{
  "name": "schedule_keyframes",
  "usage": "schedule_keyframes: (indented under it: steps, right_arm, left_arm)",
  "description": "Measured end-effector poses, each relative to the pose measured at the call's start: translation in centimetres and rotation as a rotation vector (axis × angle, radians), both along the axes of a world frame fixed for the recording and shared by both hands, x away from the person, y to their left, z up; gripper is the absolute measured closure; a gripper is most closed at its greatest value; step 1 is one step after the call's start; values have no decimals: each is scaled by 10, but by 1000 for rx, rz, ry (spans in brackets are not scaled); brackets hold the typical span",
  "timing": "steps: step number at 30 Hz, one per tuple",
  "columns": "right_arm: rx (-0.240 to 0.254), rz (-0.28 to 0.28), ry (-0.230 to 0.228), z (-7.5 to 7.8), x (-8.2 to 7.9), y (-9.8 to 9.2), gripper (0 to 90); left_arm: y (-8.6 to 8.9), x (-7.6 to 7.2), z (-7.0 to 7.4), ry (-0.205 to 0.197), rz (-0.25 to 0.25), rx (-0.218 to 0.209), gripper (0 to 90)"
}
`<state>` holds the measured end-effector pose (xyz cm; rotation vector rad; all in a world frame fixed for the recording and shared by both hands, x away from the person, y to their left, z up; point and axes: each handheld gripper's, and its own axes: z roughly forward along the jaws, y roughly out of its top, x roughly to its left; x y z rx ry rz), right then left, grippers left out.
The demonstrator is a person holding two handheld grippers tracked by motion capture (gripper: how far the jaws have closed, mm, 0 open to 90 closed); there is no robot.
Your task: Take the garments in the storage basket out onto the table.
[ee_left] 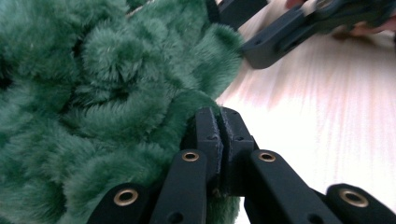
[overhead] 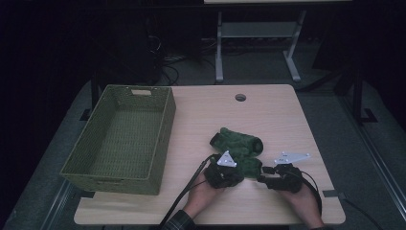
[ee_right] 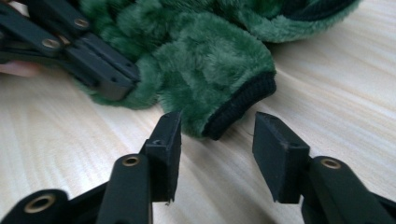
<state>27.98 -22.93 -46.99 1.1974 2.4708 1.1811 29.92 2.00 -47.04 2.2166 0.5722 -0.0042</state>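
A dark green fluffy garment point(overhead: 237, 143) with a black ribbed cuff point(ee_right: 243, 105) lies bunched on the wooden table point(overhead: 268, 115), right of centre. My left gripper point(overhead: 238, 176) sits at the garment's near edge. In the left gripper view its jaws point(ee_left: 217, 128) are pressed together on a fold of the green pile point(ee_left: 116, 93). My right gripper point(overhead: 262, 179) lies just to the right, low over the table. Its jaws point(ee_right: 217, 140) stand apart, with the cuffed end just ahead of them and untouched. The left gripper point(ee_right: 102, 74) also shows at the top left of the right gripper view.
A large green woven basket point(overhead: 119, 139) stands on the table's left side, with nothing seen inside. A round cable hole point(overhead: 240, 97) sits near the far edge. Both hands rest close to the table's front edge, and cables trail off it.
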Motion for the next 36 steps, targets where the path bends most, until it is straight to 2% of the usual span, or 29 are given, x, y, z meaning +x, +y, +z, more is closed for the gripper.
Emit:
schedule_keyframes:
  steps: [2, 3, 4, 5, 6, 7, 8, 9, 13, 14, 19, 20, 24, 26, 31, 36]
  right_arm:
    - [6, 5, 13, -1, 3, 1, 584]
    - [6, 5, 13, -1, 3, 1, 584]
    - [7, 7, 25, -1, 4, 4, 662]
    - [1, 4, 27, -1, 4, 6, 691]
    - [-6, 4, 17, -1, 4, 7, 732]
    - [-6, 4, 17, -1, 4, 7, 732]
    - [-22, -4, 17, 0, 4, 9, 792]
    - [-34, -7, 9, 1, 4, 9, 802]
    - [-43, -22, -14, 6, 3, 4, 812]
    - [-36, -30, -17, 8, 2, 2, 812]
    - [-48, -55, -54, 13, 1, -12, 813]
    - [-44, -68, -56, 14, 1, -15, 813]
    - [-47, -86, -68, 16, -1, -24, 815]
    - [-47, -103, -81, 18, -2, -31, 815]
    - [-45, -115, -90, 20, -6, -37, 815]
    - [-75, -121, -78, 17, -17, -42, 816]
  left_arm:
    - [0, -1, 1, 1, 0, -11, 877]
    - [0, -1, 4, 2, -8, -13, 877]
    - [1, -1, 7, -2, -14, -20, 878]
    - [1, -1, 9, -5, -12, -31, 877]
    - [2, -1, 12, -5, -12, -43, 878]
    - [2, -1, 12, -5, -12, -43, 878]
    - [4, -1, 18, -9, -10, -62, 878]
    - [6, -1, 20, -9, -9, -71, 878]
    - [12, 0, 28, -12, -2, -101, 878]
    - [19, 0, 33, -17, 4, -117, 878]
    - [32, 2, 41, -33, 24, -131, 878]
    - [41, 3, 45, -37, 40, -142, 878]
    - [52, 5, 49, -45, 58, -147, 878]
    - [63, 7, 51, -43, 80, -155, 879]
    - [76, 8, 49, -40, 113, -158, 880]
    - [92, 7, 38, -22, 162, -129, 880]
